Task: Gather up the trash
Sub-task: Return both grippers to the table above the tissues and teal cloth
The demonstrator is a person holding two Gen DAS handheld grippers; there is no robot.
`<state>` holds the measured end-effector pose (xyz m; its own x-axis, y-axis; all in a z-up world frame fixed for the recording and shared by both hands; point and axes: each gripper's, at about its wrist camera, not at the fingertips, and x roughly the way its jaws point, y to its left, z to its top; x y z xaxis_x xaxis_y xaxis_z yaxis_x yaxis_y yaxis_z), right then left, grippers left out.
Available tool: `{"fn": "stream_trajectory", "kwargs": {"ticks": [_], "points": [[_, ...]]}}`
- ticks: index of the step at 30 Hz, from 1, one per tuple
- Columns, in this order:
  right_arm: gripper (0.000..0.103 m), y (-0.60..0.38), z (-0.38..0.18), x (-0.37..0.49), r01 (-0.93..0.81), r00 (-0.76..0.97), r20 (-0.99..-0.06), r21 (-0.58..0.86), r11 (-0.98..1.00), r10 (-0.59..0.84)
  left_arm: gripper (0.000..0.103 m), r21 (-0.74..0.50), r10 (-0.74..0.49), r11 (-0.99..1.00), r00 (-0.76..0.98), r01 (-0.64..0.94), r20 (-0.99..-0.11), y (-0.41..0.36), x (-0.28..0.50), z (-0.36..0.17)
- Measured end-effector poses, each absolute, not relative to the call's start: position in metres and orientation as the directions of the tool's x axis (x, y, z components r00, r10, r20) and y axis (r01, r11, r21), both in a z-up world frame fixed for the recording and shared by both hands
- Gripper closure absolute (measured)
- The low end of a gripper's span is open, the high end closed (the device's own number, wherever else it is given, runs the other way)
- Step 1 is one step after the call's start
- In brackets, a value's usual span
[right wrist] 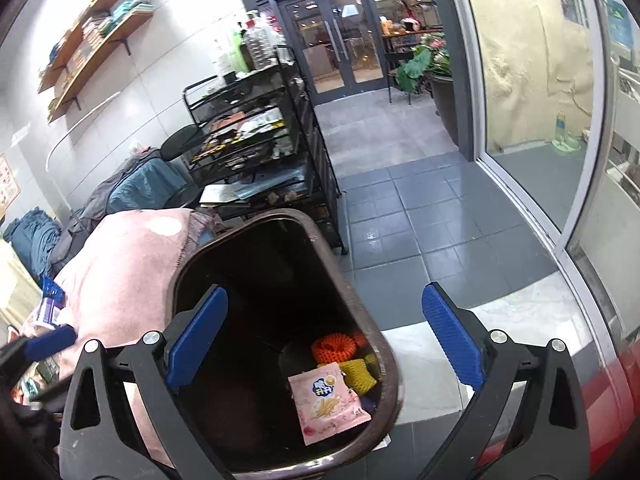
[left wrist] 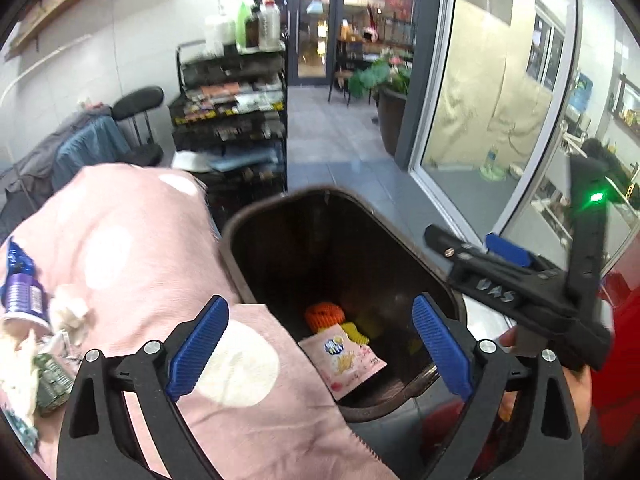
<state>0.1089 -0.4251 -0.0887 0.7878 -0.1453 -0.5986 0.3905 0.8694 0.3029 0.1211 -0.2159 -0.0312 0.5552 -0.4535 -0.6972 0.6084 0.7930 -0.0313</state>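
Bin [right wrist: 182,264] with pink snack packet [right wrist: 326,406], orange and yellow foam nets inside

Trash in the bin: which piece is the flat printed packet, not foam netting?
The pink snack packet, lying flat at the bottom of the bin. The orange foam net and yellow foam net behind it are ribbed mesh sleeves, unprinted.

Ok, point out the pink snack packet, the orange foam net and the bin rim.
pink snack packet [right wrist: 328,406], right wrist view, printed front.
orange foam net [right wrist: 334,349], right wrist view, top of the mesh.
bin [right wrist: 394,364], right wrist view, right-hand rim.
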Motion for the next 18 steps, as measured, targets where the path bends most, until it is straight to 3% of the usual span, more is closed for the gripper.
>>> {"fn": "stream_trajectory", "kwargs": {"ticks": [18], "points": [[0.006,-0.314,-0.064,0.136,0.075,0.822,-0.564,0.252,0.965,0.084,0.006,-0.023,-0.311,0.93,0.755,0.366,-0.577,-0.092,0.099,-0.01]]}}
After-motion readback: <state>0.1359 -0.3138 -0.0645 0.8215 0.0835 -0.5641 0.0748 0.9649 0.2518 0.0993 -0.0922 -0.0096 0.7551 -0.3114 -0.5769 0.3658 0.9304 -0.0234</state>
